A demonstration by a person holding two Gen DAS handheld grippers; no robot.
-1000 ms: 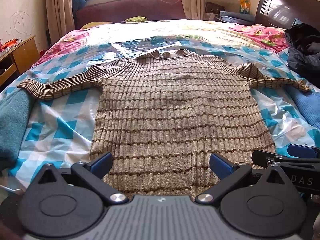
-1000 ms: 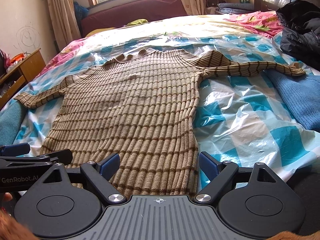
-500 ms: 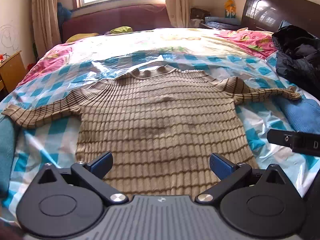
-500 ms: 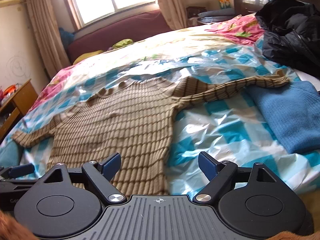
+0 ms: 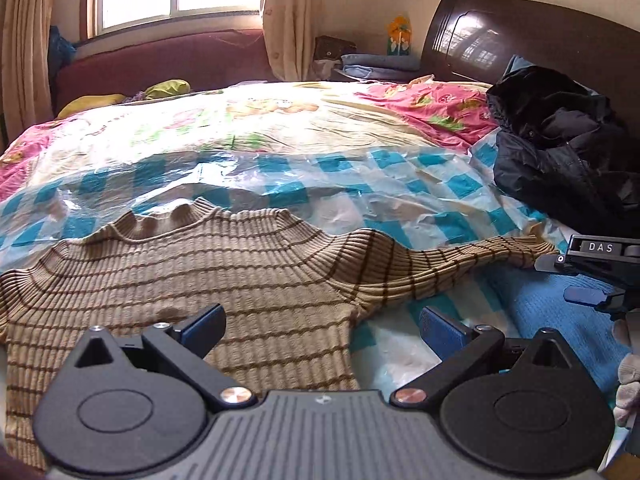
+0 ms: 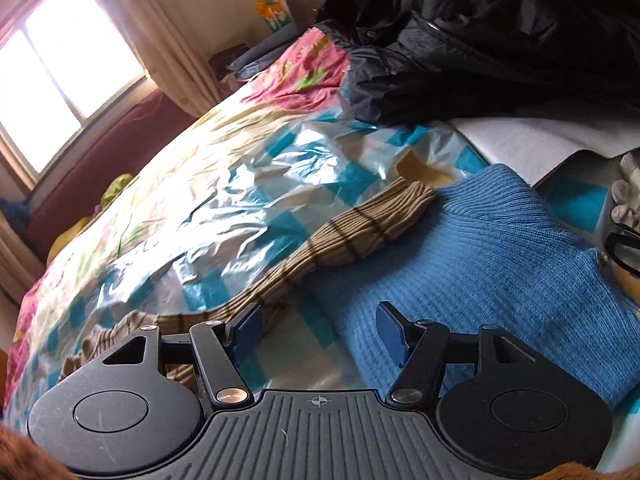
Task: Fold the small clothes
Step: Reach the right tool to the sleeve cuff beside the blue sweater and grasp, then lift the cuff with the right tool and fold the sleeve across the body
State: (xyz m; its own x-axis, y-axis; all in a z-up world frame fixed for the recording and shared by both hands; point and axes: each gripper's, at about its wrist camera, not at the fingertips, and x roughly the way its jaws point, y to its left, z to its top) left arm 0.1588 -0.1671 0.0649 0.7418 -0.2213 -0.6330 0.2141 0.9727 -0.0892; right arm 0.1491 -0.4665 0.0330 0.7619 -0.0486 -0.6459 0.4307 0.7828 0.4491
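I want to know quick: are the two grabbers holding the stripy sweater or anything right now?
Left gripper: open, holding nothing.
Right gripper: open, jaws closing, nothing held.

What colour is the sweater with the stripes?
The striped sweater is tan with thin dark-brown stripes, clearest in the left wrist view.

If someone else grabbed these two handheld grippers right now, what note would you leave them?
Left gripper: open, empty, above the striped sweater.
Right gripper: jaws closing, nothing between them yet; it is beside the sweater's sleeve.
The sweater lies flat on the checked plastic sheet, sleeves out. The sleeve's cuff rests on the edge of a blue knit.
Done: sweater spread out. Left: every fold; the sleeve looks like the likely first one.
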